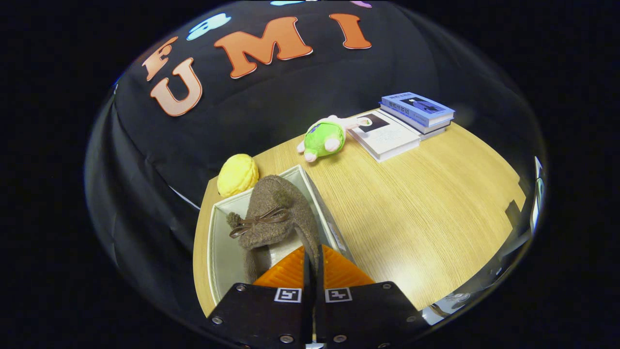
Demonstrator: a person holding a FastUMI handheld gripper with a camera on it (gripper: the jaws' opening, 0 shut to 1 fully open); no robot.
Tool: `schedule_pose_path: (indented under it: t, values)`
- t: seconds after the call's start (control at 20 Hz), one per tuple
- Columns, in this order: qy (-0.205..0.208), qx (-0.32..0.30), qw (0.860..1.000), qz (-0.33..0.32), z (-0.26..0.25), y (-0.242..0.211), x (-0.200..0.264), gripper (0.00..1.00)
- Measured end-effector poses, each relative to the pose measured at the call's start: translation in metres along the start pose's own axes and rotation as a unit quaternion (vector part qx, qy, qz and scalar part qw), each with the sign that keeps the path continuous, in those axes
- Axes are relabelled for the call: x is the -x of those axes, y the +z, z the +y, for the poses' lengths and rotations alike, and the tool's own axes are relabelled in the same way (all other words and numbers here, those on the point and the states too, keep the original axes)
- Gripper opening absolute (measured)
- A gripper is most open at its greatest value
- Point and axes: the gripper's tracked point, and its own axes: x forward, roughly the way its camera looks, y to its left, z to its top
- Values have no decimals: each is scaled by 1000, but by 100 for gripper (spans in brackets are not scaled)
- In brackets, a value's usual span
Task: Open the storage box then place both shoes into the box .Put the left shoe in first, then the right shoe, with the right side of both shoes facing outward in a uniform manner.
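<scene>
Your tabletop (411, 203) lies bare right of the storage box (215, 242), whose near end is hidden. The brown shoe (271, 218) hangs over it, heel rim pinched by your hand-held gripper (312, 264).

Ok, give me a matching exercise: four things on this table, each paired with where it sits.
Things:
1. brown shoe
2. yellow toy
3. green plush
4. books

Places:
A. beside the books
B. far end of the table
C. just beyond the storage box
D. over the box, pinched between the fingers

Pairs: 1-D, 2-C, 3-A, 4-B
</scene>
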Motion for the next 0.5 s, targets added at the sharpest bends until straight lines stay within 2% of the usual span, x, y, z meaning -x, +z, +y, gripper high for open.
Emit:
schedule_pose_path:
  t: [0.1, 0.15, 0.2, 0.35, 0.45, 0.5]
  values:
    - [16, -10, 1000, 1, 8, 2, 0, 14]
    - [23, -15, 1000, -2, 12, 6, 3, 25]
    - [30, -13, 999, -1, 14, 9, 6, 32]
    - [41, 13, 999, -16, 19, 26, 14, 80]
    - [32, 42, 998, -32, 13, 41, 21, 98]
    - [31, 54, 997, -42, 9, 51, 25, 99]
